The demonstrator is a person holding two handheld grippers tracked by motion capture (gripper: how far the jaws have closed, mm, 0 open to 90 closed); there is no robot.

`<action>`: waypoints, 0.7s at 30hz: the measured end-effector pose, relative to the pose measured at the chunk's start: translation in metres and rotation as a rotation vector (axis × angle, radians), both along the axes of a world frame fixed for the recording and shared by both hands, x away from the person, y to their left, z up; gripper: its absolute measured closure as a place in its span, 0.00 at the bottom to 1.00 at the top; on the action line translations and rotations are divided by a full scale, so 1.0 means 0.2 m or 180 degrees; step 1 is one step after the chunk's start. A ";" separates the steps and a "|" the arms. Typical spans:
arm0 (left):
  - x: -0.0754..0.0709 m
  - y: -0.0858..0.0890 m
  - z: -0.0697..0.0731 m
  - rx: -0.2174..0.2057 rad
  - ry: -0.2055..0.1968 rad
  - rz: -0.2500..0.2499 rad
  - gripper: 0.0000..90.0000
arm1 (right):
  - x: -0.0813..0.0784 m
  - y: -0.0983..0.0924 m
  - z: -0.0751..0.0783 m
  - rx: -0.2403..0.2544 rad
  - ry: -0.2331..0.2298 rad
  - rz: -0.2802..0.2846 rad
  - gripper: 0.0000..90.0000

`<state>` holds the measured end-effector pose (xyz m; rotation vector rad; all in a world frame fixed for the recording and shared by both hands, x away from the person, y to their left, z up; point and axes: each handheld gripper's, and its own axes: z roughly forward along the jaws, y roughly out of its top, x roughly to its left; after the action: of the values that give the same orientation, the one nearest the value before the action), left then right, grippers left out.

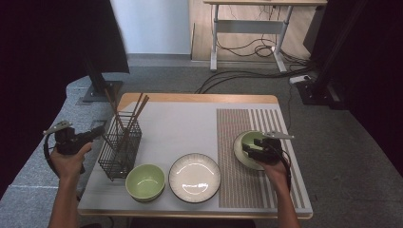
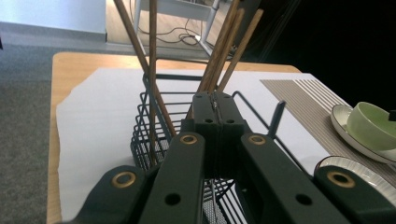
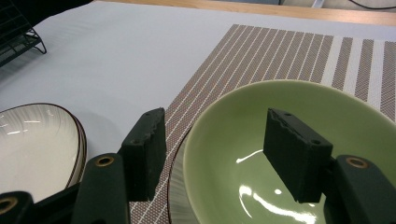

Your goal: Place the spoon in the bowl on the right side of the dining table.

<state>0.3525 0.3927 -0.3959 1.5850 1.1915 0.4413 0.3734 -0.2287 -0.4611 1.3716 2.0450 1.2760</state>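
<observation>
We are holding one gripper in each hand at the counter (image 1: 199,99), which is carrying a white sheet and, on its right part, a striped placemat (image 1: 247,190).

The left gripper (image 1: 95,134) is sitting at the left edge of the counter, pointing toward the black wire basket (image 1: 119,152). In the left gripper view its jaws are standing pressed flat together at the basket's near rim (image 2: 252,109). We cannot tell whether a wire is caught between them. The basket is standing upright on the white sheet at the counter's left side, and several wooden chopsticks (image 1: 135,114) are leaning in it, their upper ends fanning out above the rim.

The right gripper (image 3: 224,149) is working over the placemat, where a green bowl (image 3: 289,140) is resting on a white saucer (image 1: 239,154). Its jaws are standing apart and straddling the near wall of the bowl: one jaw is hanging inside the bowl, the other is outside it, above the saucer's edge. Neither pad is pressing on the wall, so nothing is being grasped.

A second green bowl (image 1: 145,182) is sitting near the front edge of the counter, just right of the basket. A white ribbed plate (image 1: 194,177) is lying beside it, between that bowl and the placemat.
</observation>
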 end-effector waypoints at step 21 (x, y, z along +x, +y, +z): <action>-0.14 0.02 0.23 0.0103 -0.0403 0.0020 1.00 | -0.01 0.01 0.02 0.0000 -0.0078 0.0007 0.44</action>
<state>0.3240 0.3976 -0.3494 1.5576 1.0979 0.5591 0.3709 -0.2271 -0.4579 1.3475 2.0308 1.2873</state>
